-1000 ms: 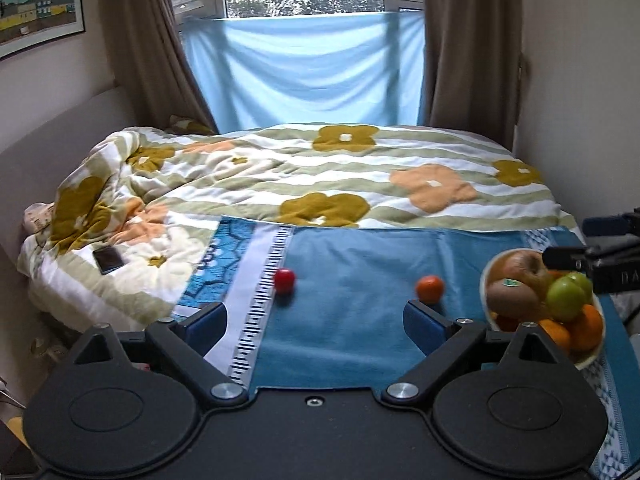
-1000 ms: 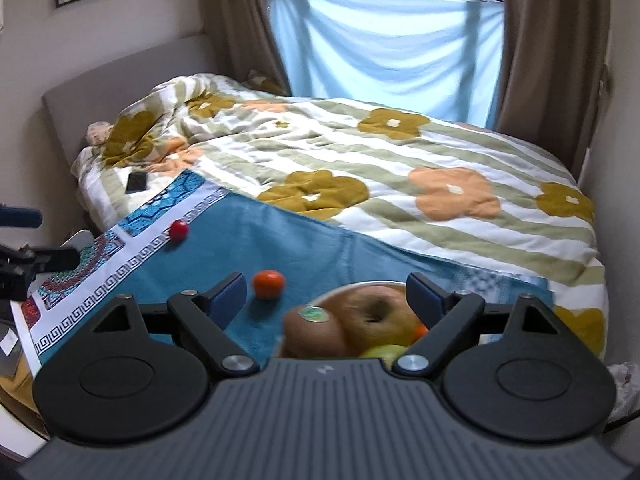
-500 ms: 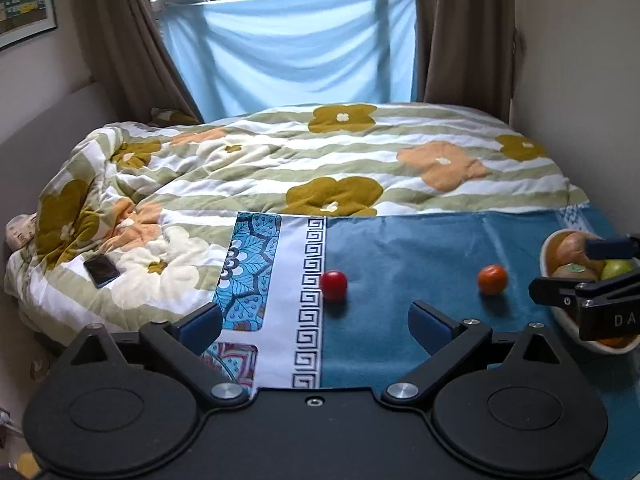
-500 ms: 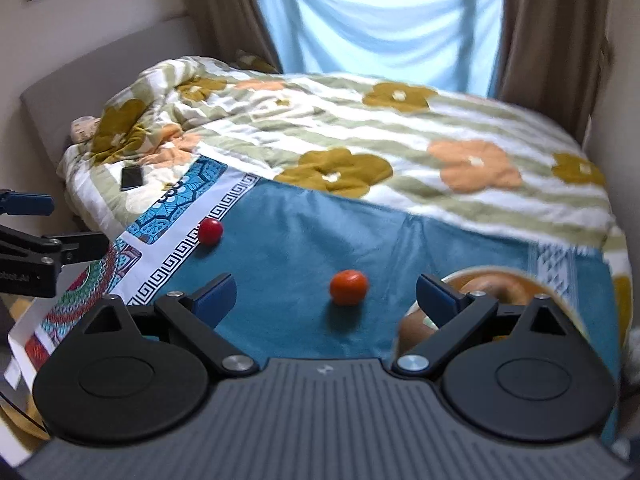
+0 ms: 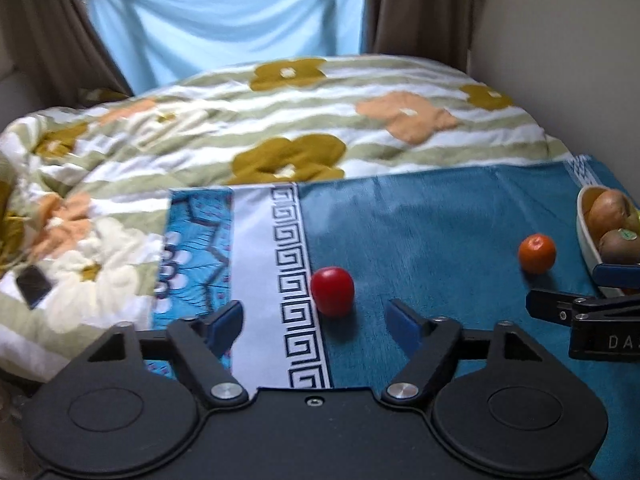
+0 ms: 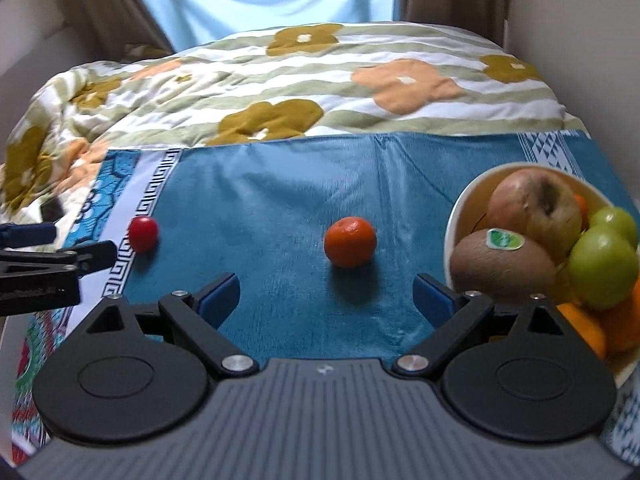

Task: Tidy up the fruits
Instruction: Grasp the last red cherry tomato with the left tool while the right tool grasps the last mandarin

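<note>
A small red tomato (image 5: 332, 290) lies on the blue cloth (image 5: 440, 232), just ahead of my left gripper (image 5: 314, 318) and in line with the gap between its blue pads. The jaws are closing and the pads stand clear of the tomato. An orange tangerine (image 6: 350, 242) rests on the cloth straight ahead of my right gripper (image 6: 326, 290), which is open and holds nothing. A cream bowl (image 6: 456, 216) at the right holds a brownish apple (image 6: 532, 204), a kiwi (image 6: 500, 264), green fruit (image 6: 604, 264) and oranges. The bowl is beside the right gripper's right finger.
The cloth has a white patterned border (image 5: 288, 240) at its left. Behind it spreads a floral quilt (image 5: 300, 120), with a dark phone (image 5: 34, 286) on its left part. A wall (image 5: 560, 60) rises close on the right, and curtains hang at the far end.
Both grippers have come down and forward toward the cloth. The left jaws have narrowed, with the tomato now just ahead of them. The tangerine now sits centred before the right gripper.
</note>
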A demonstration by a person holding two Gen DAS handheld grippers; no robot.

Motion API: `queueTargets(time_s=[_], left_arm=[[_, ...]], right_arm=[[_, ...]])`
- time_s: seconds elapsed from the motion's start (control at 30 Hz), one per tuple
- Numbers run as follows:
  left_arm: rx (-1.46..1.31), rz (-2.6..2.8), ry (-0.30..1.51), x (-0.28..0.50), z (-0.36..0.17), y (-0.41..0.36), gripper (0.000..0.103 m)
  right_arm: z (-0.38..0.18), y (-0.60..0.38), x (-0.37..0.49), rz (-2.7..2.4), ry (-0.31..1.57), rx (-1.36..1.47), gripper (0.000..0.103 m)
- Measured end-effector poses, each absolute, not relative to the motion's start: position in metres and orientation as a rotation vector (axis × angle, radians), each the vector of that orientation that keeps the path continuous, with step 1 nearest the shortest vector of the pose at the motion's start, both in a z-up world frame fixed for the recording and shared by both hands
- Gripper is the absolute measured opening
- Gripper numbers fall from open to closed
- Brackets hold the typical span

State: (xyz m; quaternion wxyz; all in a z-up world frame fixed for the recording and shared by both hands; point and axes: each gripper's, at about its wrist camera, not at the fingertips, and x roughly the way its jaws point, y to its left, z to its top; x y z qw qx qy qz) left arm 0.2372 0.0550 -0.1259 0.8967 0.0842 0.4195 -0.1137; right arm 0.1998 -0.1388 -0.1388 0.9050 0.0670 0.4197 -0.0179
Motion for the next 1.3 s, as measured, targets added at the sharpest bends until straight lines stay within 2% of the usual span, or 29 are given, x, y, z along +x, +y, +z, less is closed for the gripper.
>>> queueTargets(time_s=[0.27, 0.33, 1.13, 1.2, 1.3], left_arm=[[0.176, -0.290, 0.878, 0.259, -0.145, 0.051, 0.055], [0.179, -0.301, 0.894, 0.263, -0.149, 0.050, 0.034], [0.191, -0.310, 0.862, 0.251, -0.143, 0.057, 0.033], [0.190, -0.306, 0.856, 0.248, -0.140, 0.057, 0.033], [0.189, -0.300, 0.847, 0.243, -0.136, 0.058, 0.033]], right_arm=[[-0.157, -0.131, 0.209, -0.138, 0.862, 0.145, 0.101], [-0.159, -0.129, 0.209, -0.151, 0.857, 0.139, 0.097], [-0.168, -0.131, 0.230, -0.209, 0.824, 0.117, 0.064], [-0.168, -0.132, 0.230, -0.210, 0.819, 0.118, 0.054], [-0.166, -0.134, 0.230, -0.210, 0.816, 0.129, 0.051]])
